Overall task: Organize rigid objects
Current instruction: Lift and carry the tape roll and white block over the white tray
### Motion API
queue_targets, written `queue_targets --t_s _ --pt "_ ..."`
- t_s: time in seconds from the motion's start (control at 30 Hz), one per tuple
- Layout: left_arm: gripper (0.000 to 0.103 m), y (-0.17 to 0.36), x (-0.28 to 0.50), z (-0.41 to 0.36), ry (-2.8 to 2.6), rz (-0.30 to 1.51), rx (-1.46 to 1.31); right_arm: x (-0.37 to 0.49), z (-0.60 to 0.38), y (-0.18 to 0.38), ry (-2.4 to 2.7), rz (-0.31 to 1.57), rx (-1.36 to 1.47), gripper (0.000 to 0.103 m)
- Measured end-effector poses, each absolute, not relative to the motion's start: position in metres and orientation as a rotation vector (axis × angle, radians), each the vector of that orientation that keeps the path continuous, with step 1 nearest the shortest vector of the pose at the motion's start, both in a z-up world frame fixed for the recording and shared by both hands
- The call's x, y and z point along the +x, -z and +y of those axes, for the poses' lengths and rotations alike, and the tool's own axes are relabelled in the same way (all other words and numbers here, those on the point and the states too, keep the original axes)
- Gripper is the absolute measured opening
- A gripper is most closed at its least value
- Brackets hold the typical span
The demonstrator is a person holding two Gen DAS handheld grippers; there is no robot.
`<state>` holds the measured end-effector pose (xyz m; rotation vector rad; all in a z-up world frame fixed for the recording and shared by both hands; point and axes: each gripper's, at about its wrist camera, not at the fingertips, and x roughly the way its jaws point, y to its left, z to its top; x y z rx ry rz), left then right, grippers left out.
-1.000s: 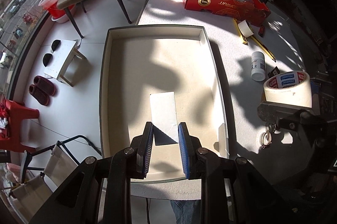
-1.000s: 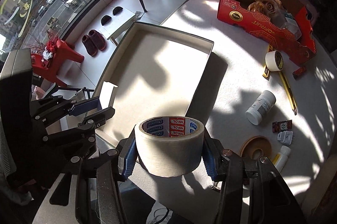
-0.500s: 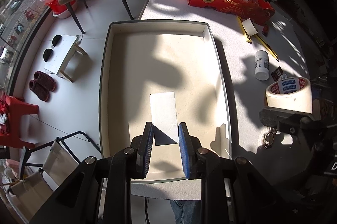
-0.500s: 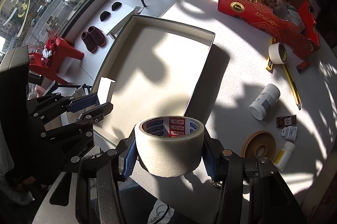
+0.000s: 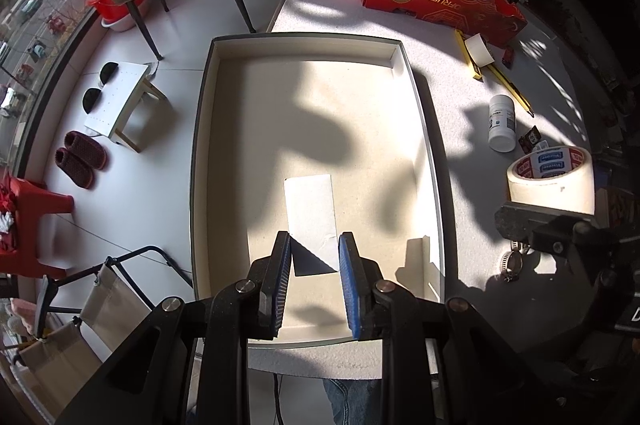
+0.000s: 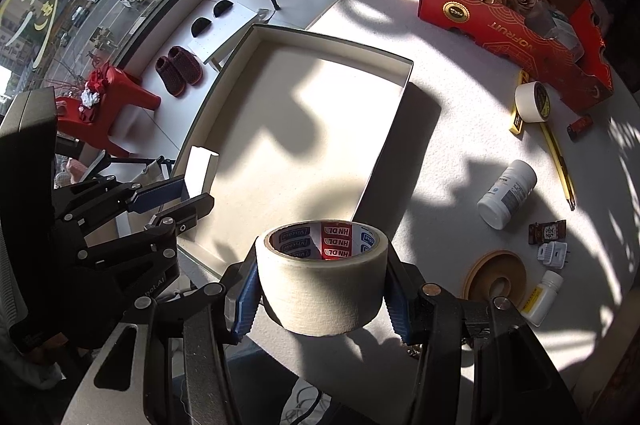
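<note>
Over the near end of the shallow cream rectangular tray (image 5: pixel 434 161) on the white table (image 5: pixel 460 73), my left gripper (image 5: pixel 316 279) pinched a flat white rectangular box (image 5: pixel 310 209) between its blue pads. Beside the tray's near right corner, my right gripper (image 6: pixel 322 291) clamped a wide cream roll of masking tape (image 6: pixel 322 289), lifted above the tabletop.

Cream tape roll (image 6: pixel 322 285), red carton (image 6: pixel 516 13), blue-padded fingers (image 5: pixel 347 285)
</note>
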<state>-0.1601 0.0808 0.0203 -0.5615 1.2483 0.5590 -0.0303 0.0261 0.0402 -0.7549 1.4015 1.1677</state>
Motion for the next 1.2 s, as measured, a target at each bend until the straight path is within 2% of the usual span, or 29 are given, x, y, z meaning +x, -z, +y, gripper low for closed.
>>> queue_targets --t_s 0.57,1.2 --pt "0.026 -0.013 -0.148 0.114 -0.606 1.241 -0.589 -0.012 0.054 -0.020 -1.139 1.448 -0.732 0.054" --pt "0.026 0.040 -0.107 0.159 -0.661 1.337 -0.590 0.008 0.133 0.036 -1.115 1.483 -0.763 0.054"
